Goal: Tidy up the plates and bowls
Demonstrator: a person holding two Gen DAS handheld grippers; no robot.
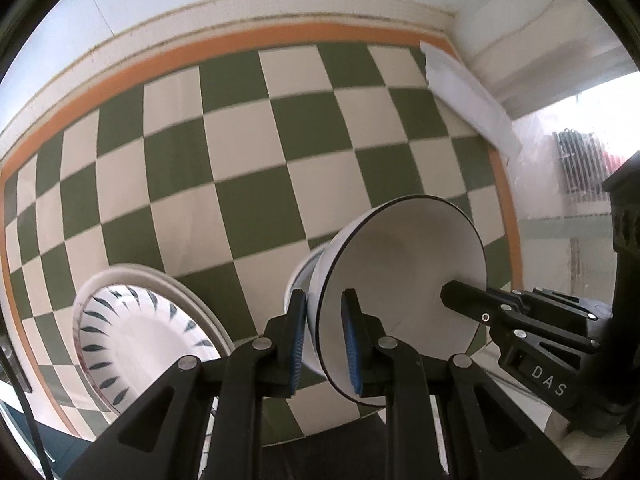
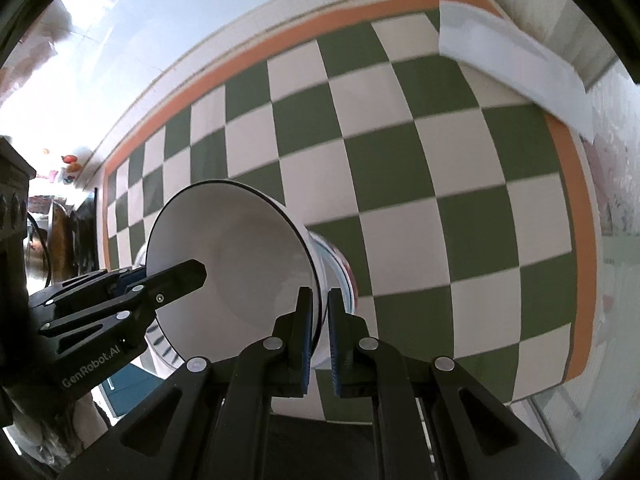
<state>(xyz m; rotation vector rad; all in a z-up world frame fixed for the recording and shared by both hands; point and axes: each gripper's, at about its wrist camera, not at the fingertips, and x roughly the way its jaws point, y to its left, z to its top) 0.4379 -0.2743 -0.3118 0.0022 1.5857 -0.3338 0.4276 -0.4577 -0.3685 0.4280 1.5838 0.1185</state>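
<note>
Plates: a stack of white plates (image 1: 140,332) with dark leaf-like dashes round the inner ring lies at the lower left of the left wrist view, on the checked cloth; two rims show, one above the other.
Cloth: green and cream checked tablecloth (image 1: 248,152) with an orange border covers the table.
Left gripper: the left gripper (image 1: 324,344) is clenched on the near rim of the bowl, one blue pad outside the wall and one inside.
Bowl: white bowl (image 1: 400,276) with a thin dark rim line is held tilted, off the cloth, its mouth facing the cameras; it sits between the two grippers, right of the plates. A second white piece (image 1: 298,280) with a band on it shows just behind the bowl's base; what it is cannot be told.
Right gripper: the right gripper (image 2: 320,336) is clamped on the opposite rim of the same bowl, pads on either side of the wall.
Paper: a white strip (image 1: 468,96) lies over the far right corner of the cloth.
</note>
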